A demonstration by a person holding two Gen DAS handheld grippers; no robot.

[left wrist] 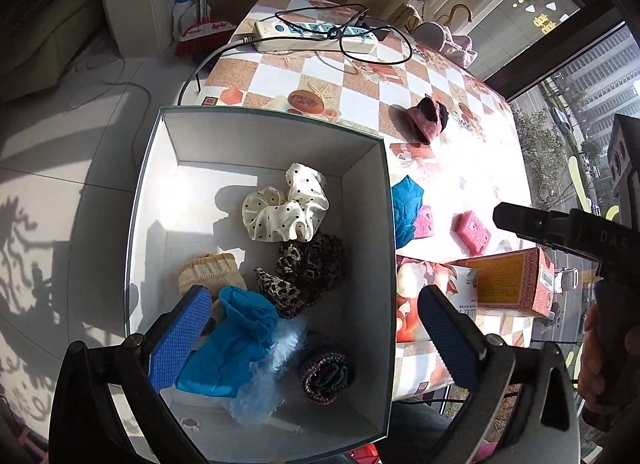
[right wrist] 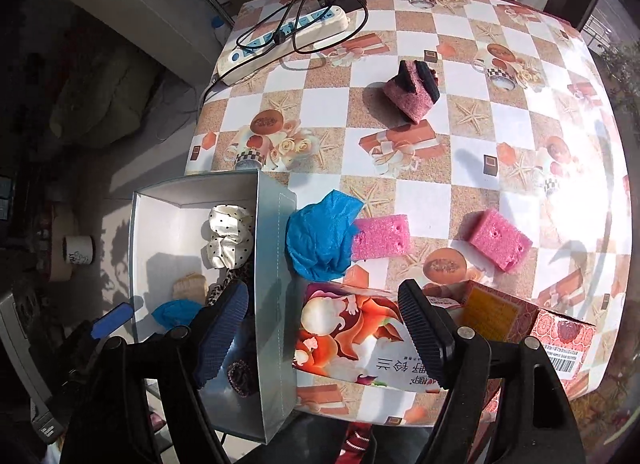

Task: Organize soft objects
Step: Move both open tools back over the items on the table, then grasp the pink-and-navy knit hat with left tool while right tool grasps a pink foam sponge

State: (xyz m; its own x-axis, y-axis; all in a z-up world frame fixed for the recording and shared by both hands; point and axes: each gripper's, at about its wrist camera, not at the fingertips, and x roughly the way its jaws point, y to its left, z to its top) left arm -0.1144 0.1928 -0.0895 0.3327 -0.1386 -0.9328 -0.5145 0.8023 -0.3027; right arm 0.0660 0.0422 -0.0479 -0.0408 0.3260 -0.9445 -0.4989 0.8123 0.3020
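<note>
Blue cloth (right wrist: 320,236) lies on the table (right wrist: 472,24), touching the grey box (right wrist: 276,264) | soft, light, floppy; pinch a top fold | left gripper (left wrist: 312,328) wide, holding nothing, over the box | right gripper (right wrist: 320,338) apart, holding nothing | near box corner hidden; dark bundle (left wrist: 326,378) maybe a scrunchie

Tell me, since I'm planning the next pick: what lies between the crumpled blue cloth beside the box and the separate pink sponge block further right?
Another pink sponge block touches the blue cloth; then bare tablecloth before the far sponge. Clearest in the right wrist view.
</note>
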